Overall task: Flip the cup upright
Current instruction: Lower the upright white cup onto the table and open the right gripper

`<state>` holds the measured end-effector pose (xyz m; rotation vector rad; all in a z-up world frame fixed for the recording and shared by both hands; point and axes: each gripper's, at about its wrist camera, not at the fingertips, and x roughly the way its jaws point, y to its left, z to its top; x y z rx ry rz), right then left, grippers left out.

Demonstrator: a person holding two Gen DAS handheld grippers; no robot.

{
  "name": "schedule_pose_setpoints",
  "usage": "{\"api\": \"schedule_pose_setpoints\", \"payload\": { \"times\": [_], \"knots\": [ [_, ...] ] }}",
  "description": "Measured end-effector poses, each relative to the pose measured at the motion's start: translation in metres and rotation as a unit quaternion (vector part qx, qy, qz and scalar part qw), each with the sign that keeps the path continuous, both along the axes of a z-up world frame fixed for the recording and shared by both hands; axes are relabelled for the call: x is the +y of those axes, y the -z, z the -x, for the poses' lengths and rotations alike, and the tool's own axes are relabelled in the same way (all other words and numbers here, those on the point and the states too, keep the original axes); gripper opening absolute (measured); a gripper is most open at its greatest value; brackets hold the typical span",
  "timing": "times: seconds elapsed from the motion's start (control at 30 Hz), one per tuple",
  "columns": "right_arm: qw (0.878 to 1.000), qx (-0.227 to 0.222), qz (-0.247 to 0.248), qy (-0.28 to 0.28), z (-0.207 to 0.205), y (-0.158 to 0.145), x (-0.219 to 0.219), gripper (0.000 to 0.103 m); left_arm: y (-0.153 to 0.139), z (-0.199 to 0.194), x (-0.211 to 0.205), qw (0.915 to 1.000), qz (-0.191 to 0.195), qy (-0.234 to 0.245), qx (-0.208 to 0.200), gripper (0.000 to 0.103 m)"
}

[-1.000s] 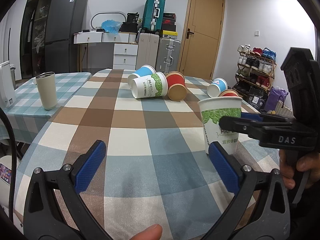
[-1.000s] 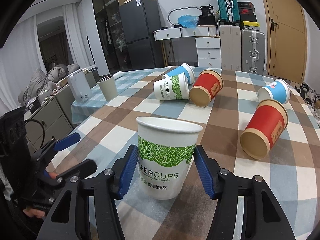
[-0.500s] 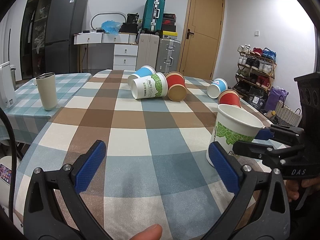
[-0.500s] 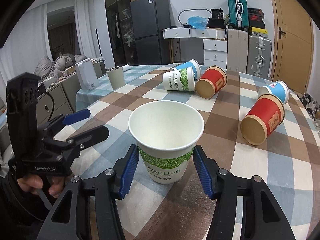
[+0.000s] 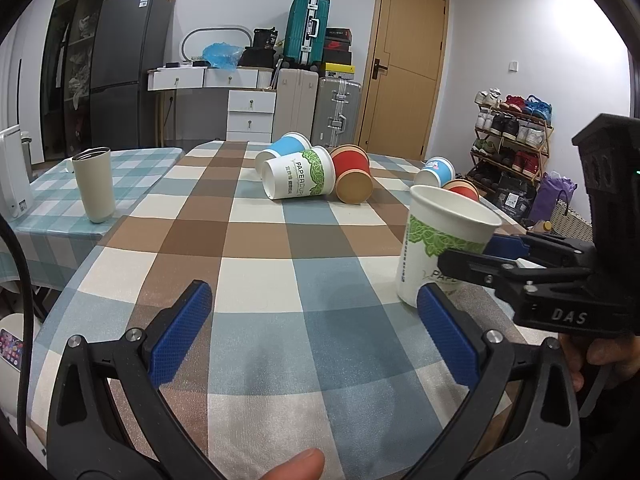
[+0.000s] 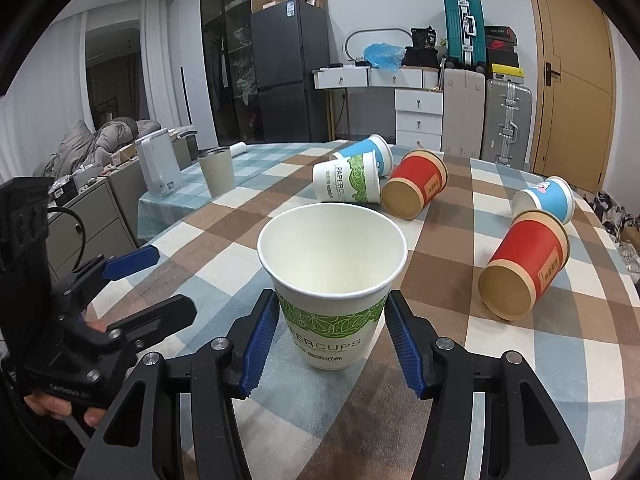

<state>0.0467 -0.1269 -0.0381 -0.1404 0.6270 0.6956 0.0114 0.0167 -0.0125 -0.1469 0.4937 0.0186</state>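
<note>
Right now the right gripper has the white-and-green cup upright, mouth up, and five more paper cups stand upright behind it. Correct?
Not quite. The right gripper does bracket the upright white-and-green cup, but in the right wrist view the five paper cups behind it lie on their sides.

We see a checked tablecloth (image 5: 256, 248) covering the table. At its far centre three paper cups lie on their sides, close together: a white cup with green leaves (image 5: 299, 178), a blue cup (image 5: 285, 149) just behind it, and a red cup (image 5: 353, 174) touching it on the right. Farther right, we find another blue cup (image 6: 545, 199) and another red cup (image 6: 525, 266), both on their sides. A beige tumbler (image 5: 94, 185) stands upright on a second, teal-checked table, near a white appliance (image 6: 158, 166). Behind, we note a dark refrigerator (image 5: 127, 72), white drawers (image 5: 250, 114), stacked suitcases (image 5: 307, 36), a wooden door (image 5: 404, 72) and a shoe rack (image 5: 510, 128).
</note>
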Motion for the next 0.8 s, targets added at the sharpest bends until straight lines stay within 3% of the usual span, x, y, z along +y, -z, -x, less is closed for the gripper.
{"api": "schedule_pose_setpoints", "payload": {
  "times": [0.33,0.5,0.57,0.8],
  "knots": [
    [1.000,0.007,-0.001,-0.004,-0.003,0.004,0.001,0.061,0.000,0.000,0.000,1.0000,0.000,-0.001,-0.001,0.102],
    [0.999,-0.008,-0.033,-0.001,0.002,-0.001,-0.015,0.092,-0.001,0.000,0.000,1.0000,-0.002,-0.001,-0.003,0.102],
    [0.999,-0.015,-0.047,0.005,0.004,-0.003,-0.024,0.099,-0.002,0.000,-0.002,1.0000,-0.005,-0.003,-0.006,0.102],
    [0.996,-0.036,-0.086,0.001,0.011,-0.005,-0.058,0.103,-0.007,0.003,-0.008,0.9998,-0.011,0.000,-0.018,0.102]
  ]
}}
